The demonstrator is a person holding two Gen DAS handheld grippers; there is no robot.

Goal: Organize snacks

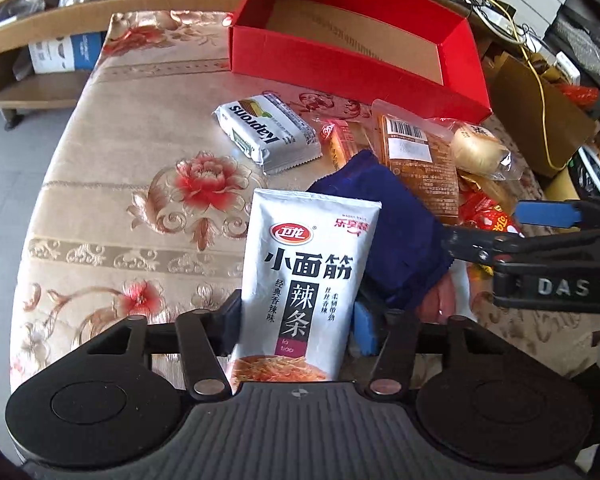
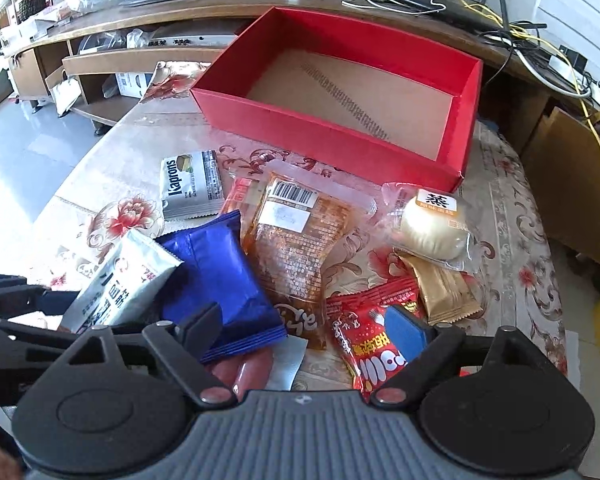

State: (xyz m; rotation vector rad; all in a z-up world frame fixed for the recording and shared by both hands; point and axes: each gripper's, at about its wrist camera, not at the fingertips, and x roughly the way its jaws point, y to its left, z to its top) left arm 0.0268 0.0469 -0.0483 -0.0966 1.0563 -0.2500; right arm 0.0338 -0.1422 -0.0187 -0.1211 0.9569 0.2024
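Note:
My left gripper (image 1: 300,320) is shut on a white spicy-strip packet (image 1: 304,288) and holds it upright above the table; the packet also shows in the right wrist view (image 2: 120,284). My right gripper (image 2: 304,328) is open, low over a blue packet (image 2: 220,276), a pink sausage (image 2: 248,372) and a red packet (image 2: 368,344). It also shows at the right of the left wrist view (image 1: 500,232). The empty red box (image 2: 328,136) stands at the back of the table, also in the left wrist view (image 1: 340,64).
On the floral tablecloth (image 1: 120,208) lie a Kaprons wafer pack (image 2: 190,188), an orange-brown pouch (image 2: 300,240), a wrapped bun (image 2: 432,228) and a gold packet (image 2: 444,292). A wooden TV stand (image 2: 140,60) with cables is behind. A cardboard box (image 2: 572,200) stands at the right.

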